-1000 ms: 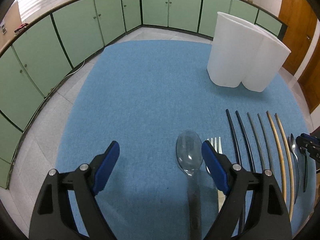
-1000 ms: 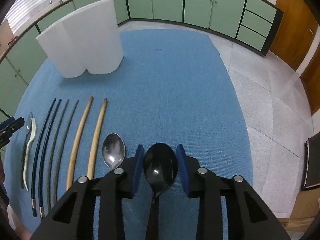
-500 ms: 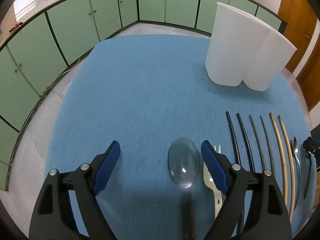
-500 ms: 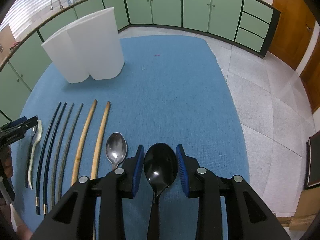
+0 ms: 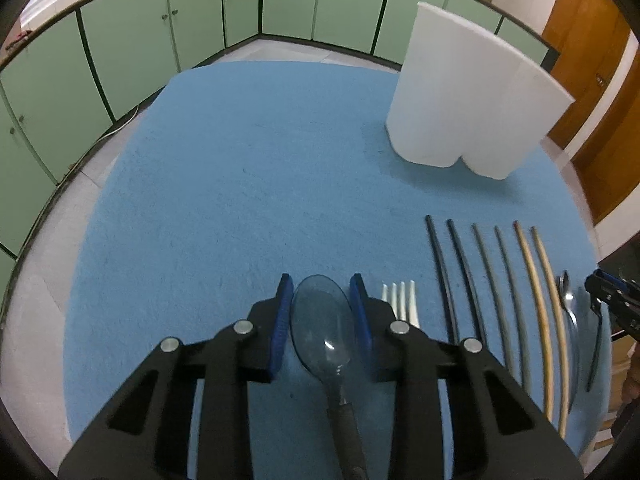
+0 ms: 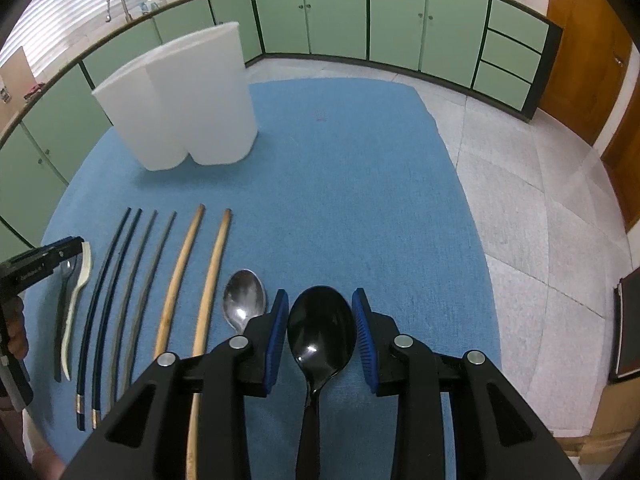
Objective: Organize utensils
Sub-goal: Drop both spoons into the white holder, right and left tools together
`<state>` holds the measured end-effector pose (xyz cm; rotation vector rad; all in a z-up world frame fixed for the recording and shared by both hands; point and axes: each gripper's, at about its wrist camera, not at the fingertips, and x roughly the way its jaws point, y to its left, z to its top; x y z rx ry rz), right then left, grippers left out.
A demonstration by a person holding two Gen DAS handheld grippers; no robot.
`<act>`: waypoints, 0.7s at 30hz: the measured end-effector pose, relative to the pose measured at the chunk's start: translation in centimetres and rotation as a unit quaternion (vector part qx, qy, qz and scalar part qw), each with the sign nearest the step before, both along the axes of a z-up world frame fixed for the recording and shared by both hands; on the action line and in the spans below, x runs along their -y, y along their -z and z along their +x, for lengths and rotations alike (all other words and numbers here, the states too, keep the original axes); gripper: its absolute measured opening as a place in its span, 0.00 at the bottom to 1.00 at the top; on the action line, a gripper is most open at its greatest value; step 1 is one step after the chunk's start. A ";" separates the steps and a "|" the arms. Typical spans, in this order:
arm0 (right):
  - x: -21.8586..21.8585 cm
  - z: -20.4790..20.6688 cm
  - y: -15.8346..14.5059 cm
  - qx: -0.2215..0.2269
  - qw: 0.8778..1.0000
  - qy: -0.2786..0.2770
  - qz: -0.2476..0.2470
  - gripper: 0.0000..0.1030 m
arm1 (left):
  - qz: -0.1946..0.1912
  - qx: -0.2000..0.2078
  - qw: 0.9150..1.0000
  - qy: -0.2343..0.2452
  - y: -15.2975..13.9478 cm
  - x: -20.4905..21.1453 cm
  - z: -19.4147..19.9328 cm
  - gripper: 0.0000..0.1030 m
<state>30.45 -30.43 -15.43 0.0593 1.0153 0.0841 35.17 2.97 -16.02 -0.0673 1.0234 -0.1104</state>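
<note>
Clear spoon: the clear spoon sits between the blue pads of the left gripper, bowl forward, dark handle running back under the tool.
Left gripper: its jaws are closing, the pads right at the bowl's edges; a second ago they stood wide apart with the spoon loose between them.
Black spoon: the black spoon lies in the right gripper, narrow gaps showing beside the bowl; whether the pads press its handle I cannot tell. Same opening as before.
Row of utensils: a white fork just beside the clear spoon, then black chopsticks, grey chopsticks, wooden chopsticks and a metal spoon, all side by side and unmoved.
Holder: the white holder, two-lobed and upright, stands well beyond the row.
Surface: a blue mat covers the table.
Room: green cabinets curve round behind, a grey tiled floor, a wooden door and a sink tap by a bright window.
</note>
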 end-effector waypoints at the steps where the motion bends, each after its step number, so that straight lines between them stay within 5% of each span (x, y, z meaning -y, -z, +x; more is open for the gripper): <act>1: -0.1 -0.2 -0.4 0.006 1.000 -0.001 0.001 0.32 | -0.002 0.006 1.000 0.000 -0.2 -0.1 -0.5 0.27; 12: -0.6 -1.5 -4.5 0.068 0.998 -0.007 0.007 0.31 | -0.012 0.112 0.994 0.006 -5.2 -0.3 -5.6 0.27; 21: -1.1 -1.8 -7.3 0.114 0.993 0.001 0.006 0.31 | -0.007 0.172 0.985 -0.010 -8.5 -0.3 -6.1 0.26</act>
